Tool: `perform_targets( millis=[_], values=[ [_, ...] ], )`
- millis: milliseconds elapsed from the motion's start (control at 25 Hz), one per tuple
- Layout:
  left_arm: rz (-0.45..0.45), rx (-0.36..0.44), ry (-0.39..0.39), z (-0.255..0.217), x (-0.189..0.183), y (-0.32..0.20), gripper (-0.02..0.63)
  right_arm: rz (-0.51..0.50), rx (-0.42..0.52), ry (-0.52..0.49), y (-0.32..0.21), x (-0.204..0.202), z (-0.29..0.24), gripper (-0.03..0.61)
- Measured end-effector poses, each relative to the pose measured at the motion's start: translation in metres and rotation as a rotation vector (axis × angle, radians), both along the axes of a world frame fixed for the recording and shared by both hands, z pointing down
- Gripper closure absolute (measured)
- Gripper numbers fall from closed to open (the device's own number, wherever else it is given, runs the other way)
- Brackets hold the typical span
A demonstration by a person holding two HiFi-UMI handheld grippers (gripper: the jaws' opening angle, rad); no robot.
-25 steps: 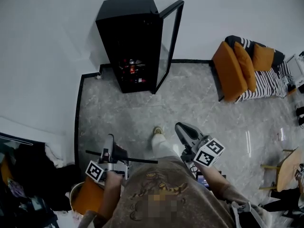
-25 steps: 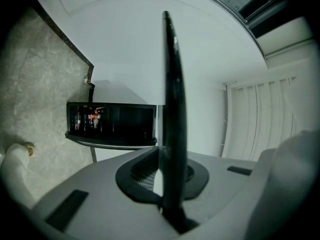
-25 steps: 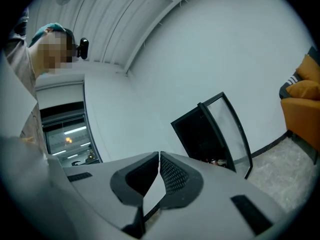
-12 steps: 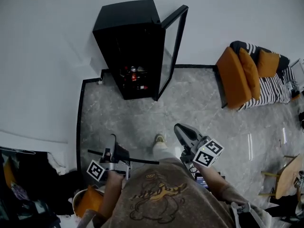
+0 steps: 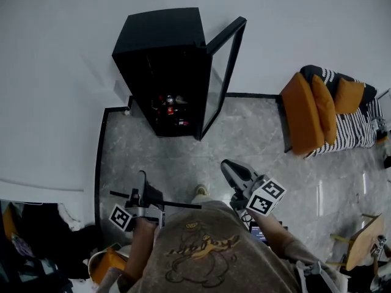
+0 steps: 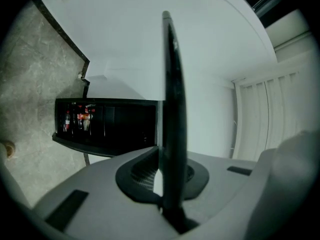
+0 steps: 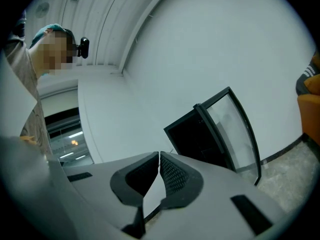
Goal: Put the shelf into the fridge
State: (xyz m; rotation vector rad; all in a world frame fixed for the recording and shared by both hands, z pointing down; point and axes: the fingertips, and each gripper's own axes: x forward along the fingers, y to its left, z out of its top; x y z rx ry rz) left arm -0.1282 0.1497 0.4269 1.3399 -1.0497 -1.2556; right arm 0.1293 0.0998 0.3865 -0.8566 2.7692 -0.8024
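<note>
Jaws of your left gripper point(image 6: 165, 156) clamp the shelf point(image 6: 172, 94) by one edge; your right gripper point(image 7: 159, 156) has its jaws together, empty. The fridge point(image 5: 160, 66) stands far off, its door point(image 5: 225, 72) open at right. Gripped at one edge, the shelf may pivot and strike that door.

Surface: grey marbled floor point(image 5: 159, 157), dark border ran along the walls | upper centre: black fridge point(image 5: 165, 66) stood on it, door open | right: orange-cushioned striped sofa point(image 5: 330, 112) sat against the wall | lower centre: person's shoe point(image 5: 200, 190) rested | lower right: wooden table point(image 5: 360, 243), partly cut off
</note>
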Motion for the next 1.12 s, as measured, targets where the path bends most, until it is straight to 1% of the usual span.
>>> perform_targets(
  millis=[200, 320, 600, 920, 1120],
  values=[
    [-0.04, 0.022, 0.008, -0.004, 0.009, -0.035, 0.598, -0.044, 0.003, 0.003, -0.037, 0.004, -0.001, 0.555],
    [-0.057, 0.026, 0.013, -0.003, 0.011, -0.048, 0.598, -0.066, 0.006, -0.001, -0.051, 0.002, -0.002, 0.555],
    [-0.08, 0.018, 0.011, 0.006, 0.006, -0.075, 0.598, -0.079, 0.013, 0.005, -0.084, -0.001, -0.001, 0.555],
    [-0.067, 0.041, 0.007, 0.013, -0.008, -0.121, 0.598, -0.057, 0.019, -0.001, -0.124, -0.014, 0.004, 0.555],
    [-0.042, 0.024, -0.015, 0.017, -0.017, -0.146, 0.598, -0.042, 0.014, -0.004, -0.145, -0.024, 0.004, 0.555]
  ],
)
